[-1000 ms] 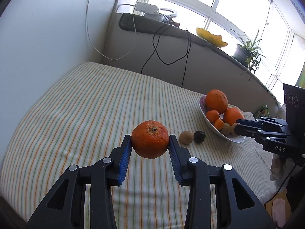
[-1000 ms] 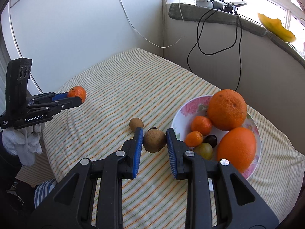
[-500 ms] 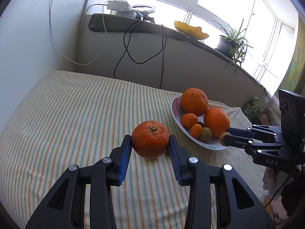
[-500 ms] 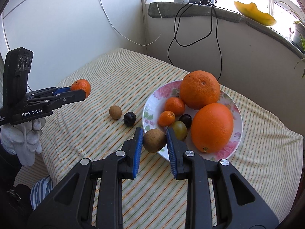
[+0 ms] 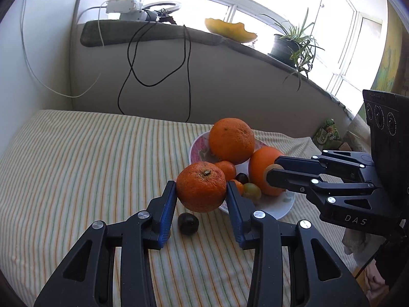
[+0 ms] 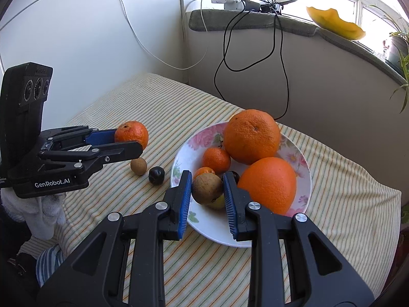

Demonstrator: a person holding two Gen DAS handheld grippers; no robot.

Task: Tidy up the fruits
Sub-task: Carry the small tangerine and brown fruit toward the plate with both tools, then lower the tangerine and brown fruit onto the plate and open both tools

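The right gripper (image 6: 207, 195) is clamped on a small brown fruit (image 6: 206, 188), held just above the near part of the floral bowl (image 6: 301, 161), probably so that it can be let go among the fruit already gathered there. The left gripper (image 5: 201, 195) pinches a mandarin (image 5: 201, 186) between its blue pads, lifted clear of the striped tabletop (image 5: 89, 158) and near the bowl's left rim, apparently waiting its turn.

In the bowl lie two big oranges (image 6: 251, 136), smaller mandarins (image 6: 216, 160) and a dark fruit (image 6: 234, 176) half hidden behind the right gripper's pad. A yellowish-green fruit (image 6: 217, 203) sits under the brown one, mostly covered, so I cannot tell what it is.

Left of the bowl, a round tan fruit (image 6: 138, 166) and a dark plum-like one (image 6: 156, 175) rest on the cloth, not yet collected. In the left wrist view the tan one is out of sight, likely behind the pad. On the far sill, cables (image 6: 255, 58), a yellow dish (image 6: 334, 25) and a plant (image 5: 294, 43), which the right wrist view cuts off at its edge.
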